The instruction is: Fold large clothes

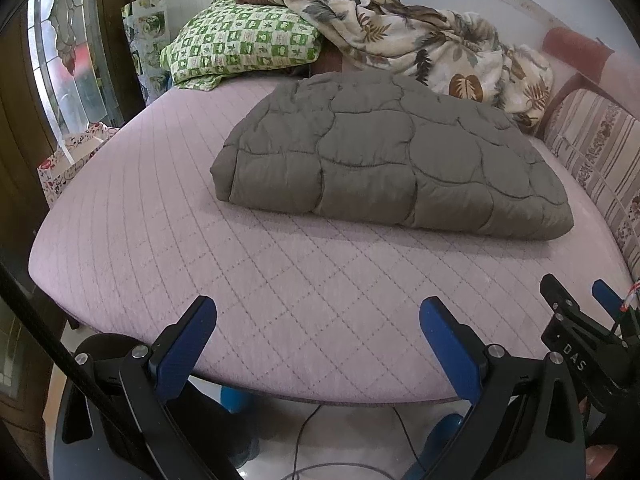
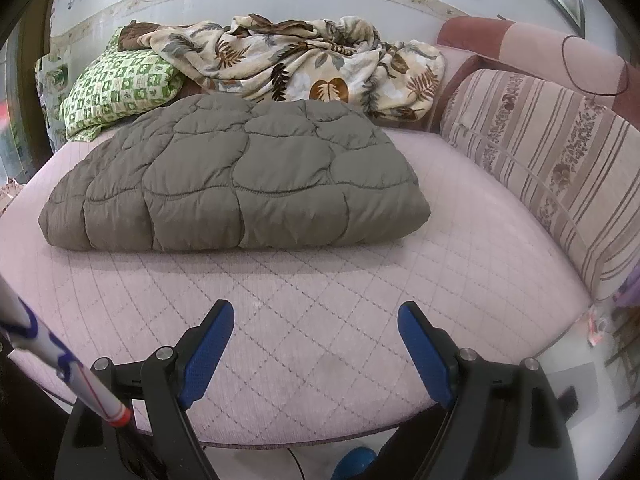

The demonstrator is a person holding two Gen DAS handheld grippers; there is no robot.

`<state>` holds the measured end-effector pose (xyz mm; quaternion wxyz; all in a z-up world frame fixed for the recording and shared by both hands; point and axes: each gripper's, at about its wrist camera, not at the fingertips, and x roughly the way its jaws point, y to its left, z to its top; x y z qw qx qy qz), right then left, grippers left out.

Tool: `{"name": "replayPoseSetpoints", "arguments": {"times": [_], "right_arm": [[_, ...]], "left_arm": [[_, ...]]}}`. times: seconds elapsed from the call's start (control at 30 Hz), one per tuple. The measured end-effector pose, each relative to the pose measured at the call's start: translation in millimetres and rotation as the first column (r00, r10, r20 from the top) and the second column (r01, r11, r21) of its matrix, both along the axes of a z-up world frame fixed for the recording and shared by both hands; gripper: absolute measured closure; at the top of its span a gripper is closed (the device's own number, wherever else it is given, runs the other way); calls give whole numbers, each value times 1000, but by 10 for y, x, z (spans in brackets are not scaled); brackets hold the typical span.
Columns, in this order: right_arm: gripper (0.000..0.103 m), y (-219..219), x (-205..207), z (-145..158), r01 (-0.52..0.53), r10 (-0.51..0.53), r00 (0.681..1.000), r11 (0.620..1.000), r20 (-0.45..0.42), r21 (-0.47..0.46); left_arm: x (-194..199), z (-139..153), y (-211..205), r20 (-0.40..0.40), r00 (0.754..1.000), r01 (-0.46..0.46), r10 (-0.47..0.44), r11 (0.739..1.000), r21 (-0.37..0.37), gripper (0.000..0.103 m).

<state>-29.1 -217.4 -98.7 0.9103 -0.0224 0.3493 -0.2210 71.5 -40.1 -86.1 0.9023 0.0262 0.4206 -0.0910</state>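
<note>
grey-brown and puffy, the quilted jacket point(image 1: 392, 156) lies in the middle of the bed point(image 1: 240, 280), already doubled into a thick, rounded rectangle with its folded edge toward the foot. judging by that tidy shape, the folding looks finished or close to it — at most a last tuck or a squaring of the corners seems left, though i cannot tell what is underneath.

the left gripper point(image 1: 316, 332) hangs over the near edge of the bed, blue pads spread wide, gripping nothing and well apart from the jacket. the right gripper point(image 2: 316, 338) is likewise spread and empty, just beside the other at the foot of the bed.

the jacket's shell is smooth and slightly shiny, stitched in curved, scale-like panels that bulge softly. the pink cover beneath is flat with a diamond quilting. behind the jacket sit a green checked pillow point(image 1: 240, 44) and a crumpled leaf-print blanket point(image 2: 304, 68) — loose and rumpled. a striped cushion point(image 2: 552, 168) lines the right side.
</note>
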Motion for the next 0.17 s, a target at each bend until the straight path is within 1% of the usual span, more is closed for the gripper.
{"name": "replayPoseSetpoints", "arguments": {"times": [0.17], "right_arm": [[15, 14, 31, -2, -17, 17, 1000, 1000, -4, 9]], "left_arm": [[49, -26, -6, -6, 1000, -2, 2, 1000, 9, 2]]}}
